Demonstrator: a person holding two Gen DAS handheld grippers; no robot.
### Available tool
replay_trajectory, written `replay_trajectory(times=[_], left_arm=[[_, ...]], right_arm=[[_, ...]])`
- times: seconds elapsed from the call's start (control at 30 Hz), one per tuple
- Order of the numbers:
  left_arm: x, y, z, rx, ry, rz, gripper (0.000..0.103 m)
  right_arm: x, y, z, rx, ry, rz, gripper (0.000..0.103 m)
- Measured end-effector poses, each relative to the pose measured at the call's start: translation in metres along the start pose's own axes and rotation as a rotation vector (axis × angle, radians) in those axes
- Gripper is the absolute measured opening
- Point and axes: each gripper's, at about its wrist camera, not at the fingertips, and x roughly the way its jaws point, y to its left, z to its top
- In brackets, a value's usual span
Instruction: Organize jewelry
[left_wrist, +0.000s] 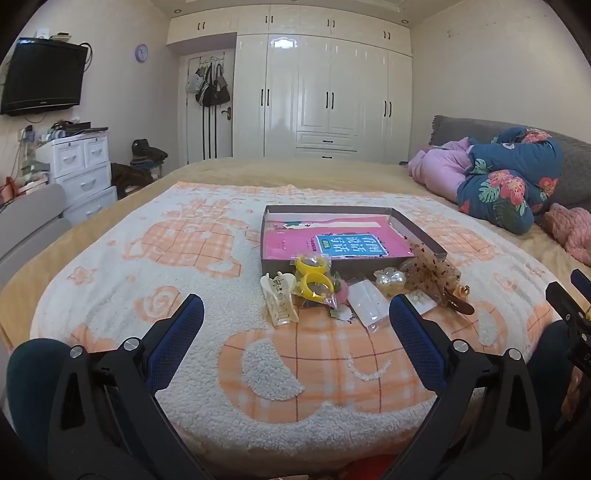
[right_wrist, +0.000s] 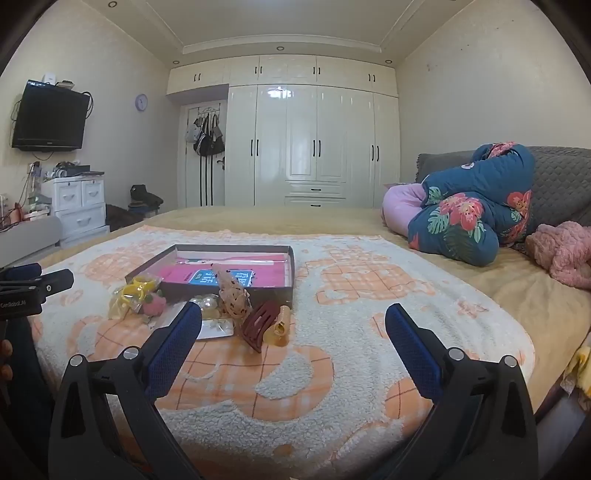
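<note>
Both jaws wide apart, empty: left gripper (left_wrist: 295, 314), right gripper (right_wrist: 293, 325). Jewelry pile (left_wrist: 354, 291) at 12 o'clock, against the box (left_wrist: 424, 230) near wall. Light, slippery bags (likely); cream claw clip (left_wrist: 279, 301) rigid — pinch its body.

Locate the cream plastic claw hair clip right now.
The cream plastic claw hair clip lies on the fleece blanket in the left wrist view, at the pile's left end beside the yellow rings.

Blanket (left_wrist: 147, 258): cream, with orange checked motifs. Pink book (left_wrist: 295, 242) in grey box (left_wrist: 421, 230). Yellow rings (left_wrist: 314, 275), cream hair claw (left_wrist: 279, 301), maroon hair clip (right_wrist: 258, 325). Blue floral quilt (left_wrist: 509, 181), upper right.
</note>
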Motion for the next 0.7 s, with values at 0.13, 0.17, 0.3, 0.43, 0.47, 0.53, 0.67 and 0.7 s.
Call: replay_trajectory(times=[0.13, 0.17, 0.3, 0.43, 0.47, 0.53, 0.67, 0.7], left_arm=[[-0.0002, 0.0005, 0.0004, 0.004, -0.003, 0.004, 0.092], [-0.0002, 0.0009, 0.0005, 0.003, -0.003, 0.006, 0.092], [-0.0019, 0.0012, 0.0003, 0.007, -0.003, 0.005, 0.092], [0.0031, 0.0029, -0.0031, 0.001, 0.0, 0.003, 0.092], [0.0034, 0.0024, -0.0028, 0.002, 0.0, 0.004, 0.092], [0.0026, -0.0004, -0.0014, 0.007, 0.002, 0.006, 0.092], [0.0019, -0.0002, -0.0012, 0.006, 0.001, 0.005, 0.092], [0.0019, -0.0002, -0.0017, 0.006, 0.0, 0.004, 0.092]], right_arm=[[-0.0006, 0.0018, -0.0005, -0.001, 0.002, 0.002, 0.097], [-0.0013, 0.0026, -0.0007, -0.001, 0.002, 0.001, 0.097], [0.0036, 0.0003, -0.0003, 0.011, 0.017, 0.004, 0.097], [0.0055, 0.0023, -0.0044, 0.01, 0.021, 0.013, 0.097], [0.0054, 0.0011, -0.0022, 0.012, 0.023, 0.009, 0.097], [0.0058, 0.0012, -0.0015, 0.013, 0.022, 0.011, 0.097], [0.0055, -0.0002, -0.0003, 0.014, 0.021, 0.013, 0.097], [0.0057, -0.0005, -0.0001, 0.015, 0.02, 0.014, 0.097]])
